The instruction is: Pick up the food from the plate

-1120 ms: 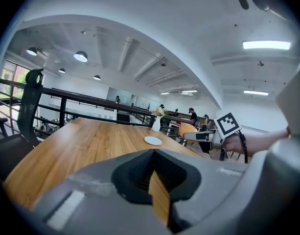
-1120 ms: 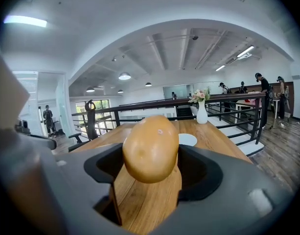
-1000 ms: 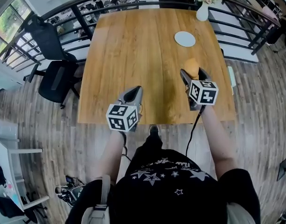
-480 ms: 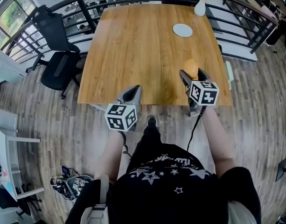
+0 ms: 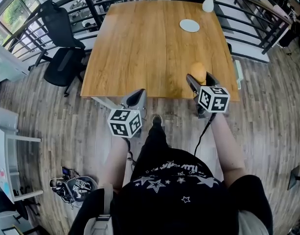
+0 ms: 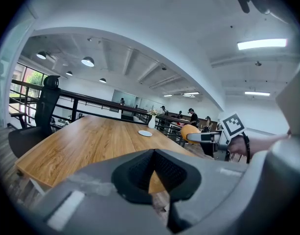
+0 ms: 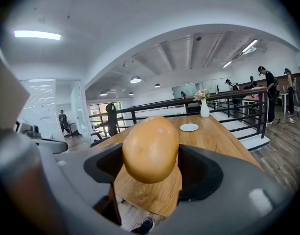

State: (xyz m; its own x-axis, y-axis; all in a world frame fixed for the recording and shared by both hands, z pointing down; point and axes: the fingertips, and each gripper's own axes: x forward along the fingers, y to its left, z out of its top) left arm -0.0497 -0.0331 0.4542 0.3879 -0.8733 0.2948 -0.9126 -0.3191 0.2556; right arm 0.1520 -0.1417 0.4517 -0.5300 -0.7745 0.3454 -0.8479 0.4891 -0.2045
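The wooden worktop fills the upper head view. Its far edge is cut by a dark railing, and its legs are almost wholly hidden beneath it. Below it the person's dark star-printed shirt covers the lower frame and hides all of the legs but one shoe on the plank floor. A black office chair stands off the worktop's left side, its base hard to make out. The left tool hangs over the floor just short of the worktop's near edge. Its marker cube masks the handle, and in the left gripper view the jaws are clenched, tips together with nothing between them. The right tool is over the near right part of the worktop, its rear likewise hidden behind its cube. Its jaws stand wide and clamp the food on both sides. A white plate lies far off near the back right corner, too small to read its surface. A white vase stands just beyond it, its flowers cropped by the frame. From above, only the front of the food shows between the jaws. In the right gripper view it is a smooth orange-brown oval. Its long axis runs roughly upright in the frame, the top leans slightly right, and the lower end hangs below the pads.
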